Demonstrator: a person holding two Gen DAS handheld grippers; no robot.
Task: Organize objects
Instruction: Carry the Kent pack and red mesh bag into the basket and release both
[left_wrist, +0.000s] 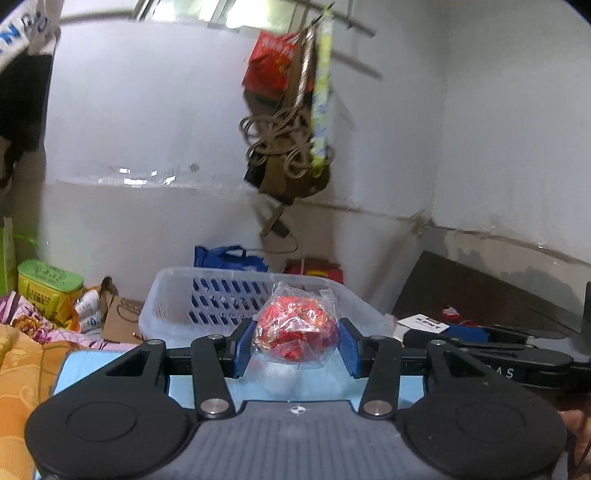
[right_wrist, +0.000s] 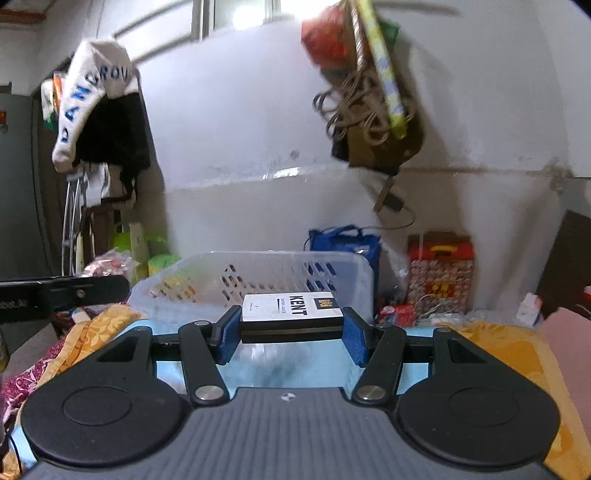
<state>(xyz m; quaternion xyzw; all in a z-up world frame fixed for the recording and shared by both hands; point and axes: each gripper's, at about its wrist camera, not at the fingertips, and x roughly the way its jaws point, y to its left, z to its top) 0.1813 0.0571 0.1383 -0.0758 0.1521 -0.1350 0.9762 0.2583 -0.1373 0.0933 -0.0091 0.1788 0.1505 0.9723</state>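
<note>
My left gripper (left_wrist: 295, 341) is shut on a clear plastic bag of red sweets (left_wrist: 295, 325), held just in front of a white slotted plastic basket (left_wrist: 192, 291). My right gripper (right_wrist: 290, 328) is shut on a white Kent cigarette box (right_wrist: 291, 308), held flat just in front of the same basket (right_wrist: 258, 273). The Kent box (left_wrist: 421, 323) and the right gripper's black body also show at the right of the left wrist view. The basket's inside is mostly hidden behind the held things.
A blue bag (right_wrist: 343, 240) and a red patterned gift box (right_wrist: 441, 273) stand by the white wall behind the basket. A green tin (left_wrist: 50, 286) sits at left. Bags and rope (left_wrist: 288, 122) hang on the wall. Orange floral cloth (right_wrist: 517, 350) covers the surface.
</note>
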